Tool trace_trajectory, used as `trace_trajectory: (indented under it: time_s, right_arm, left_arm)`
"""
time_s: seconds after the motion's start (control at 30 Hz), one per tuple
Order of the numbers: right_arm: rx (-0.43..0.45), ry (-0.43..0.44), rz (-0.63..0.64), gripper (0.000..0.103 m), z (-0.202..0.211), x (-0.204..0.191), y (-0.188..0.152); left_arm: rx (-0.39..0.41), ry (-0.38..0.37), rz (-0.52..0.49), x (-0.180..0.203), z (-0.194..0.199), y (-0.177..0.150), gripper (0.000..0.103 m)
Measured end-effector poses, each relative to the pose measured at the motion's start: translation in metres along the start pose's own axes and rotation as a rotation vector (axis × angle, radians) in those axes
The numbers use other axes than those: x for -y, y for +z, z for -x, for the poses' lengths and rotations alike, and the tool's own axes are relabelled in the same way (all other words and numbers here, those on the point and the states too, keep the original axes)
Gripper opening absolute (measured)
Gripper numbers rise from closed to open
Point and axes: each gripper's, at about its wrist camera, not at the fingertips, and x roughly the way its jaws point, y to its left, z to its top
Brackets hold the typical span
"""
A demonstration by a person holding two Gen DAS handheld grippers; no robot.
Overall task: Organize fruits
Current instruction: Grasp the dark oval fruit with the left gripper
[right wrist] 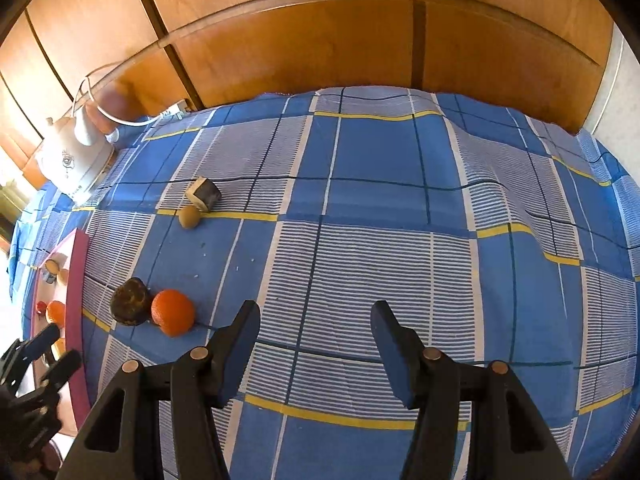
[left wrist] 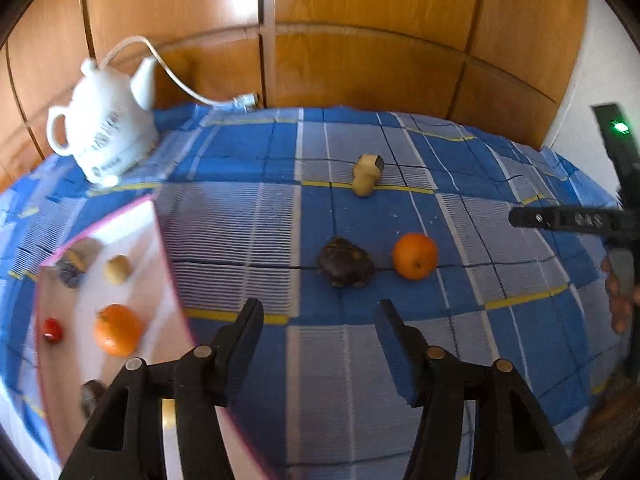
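An orange (left wrist: 415,256) and a dark brown fruit (left wrist: 346,262) lie side by side on the blue checked cloth, just beyond my left gripper (left wrist: 320,312), which is open and holds nothing. Farther back a small tan fruit (left wrist: 363,186) touches a tan and dark block-shaped piece (left wrist: 372,165). At the left a pink-rimmed white tray (left wrist: 136,232) holds another orange (left wrist: 117,330), a small red fruit (left wrist: 53,330), a tan fruit (left wrist: 117,269) and other pieces. My right gripper (right wrist: 315,312) stands open over bare cloth, with the orange (right wrist: 173,312) and dark fruit (right wrist: 130,307) to its left.
A white electric kettle (left wrist: 104,128) with its cable stands at the cloth's back left corner. Wooden cabinet doors (left wrist: 360,40) close off the far side. The cloth (right wrist: 440,240) is rumpled at the right. The left gripper (right wrist: 52,352) shows by the tray's pink wall (right wrist: 76,300).
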Motion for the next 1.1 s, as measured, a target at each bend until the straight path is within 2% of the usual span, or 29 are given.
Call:
trace_trajectory:
  time_s: [0.2,0.47,0.53,0.6,0.63,0.7,0.77,0.83,1.1]
  right_arm:
    - [0.011,0.019,0.001,0.058,0.003,-0.002,0.002]
    - [0.009,0.036,0.01,0.058,0.002,-0.006,0.003]
    - [0.007,0.039,0.015,0.058,0.002,-0.007,0.003]
    - [0.008,0.041,0.021,0.058,0.002,-0.008,0.003]
    - [0.01,0.04,0.024,0.058,0.002,-0.008,0.002]
    - [0.011,0.037,0.025,0.058,0.002,-0.008,0.003]
    - [0.011,0.034,0.025,0.058,0.002,-0.008,0.002]
    - [0.013,0.031,0.026,0.058,0.002,-0.008,0.002]
    - [0.01,0.005,0.034,0.058,0.001,-0.009,-0.001]
  left_arm:
    - [-0.04,-0.033,0.068,0.0,-0.033,0.02,0.058]
    - [-0.051,-0.065,0.149,0.0,-0.065,0.038,0.059]
    - [-0.079,-0.055,0.16,0.0,-0.078,0.038,0.056]
    - [-0.093,-0.092,0.182,-0.003,-0.085,0.035,0.052]
    - [-0.079,-0.101,0.179,-0.001,-0.083,0.034,0.041]
    - [-0.066,-0.096,0.153,0.004,-0.077,0.032,0.039]
    - [-0.041,-0.106,0.143,0.007,-0.067,0.028,0.028]
    - [-0.023,-0.129,0.139,0.008,-0.055,0.021,0.025]
    - [0.0,-0.17,0.101,0.014,-0.025,-0.014,0.025]
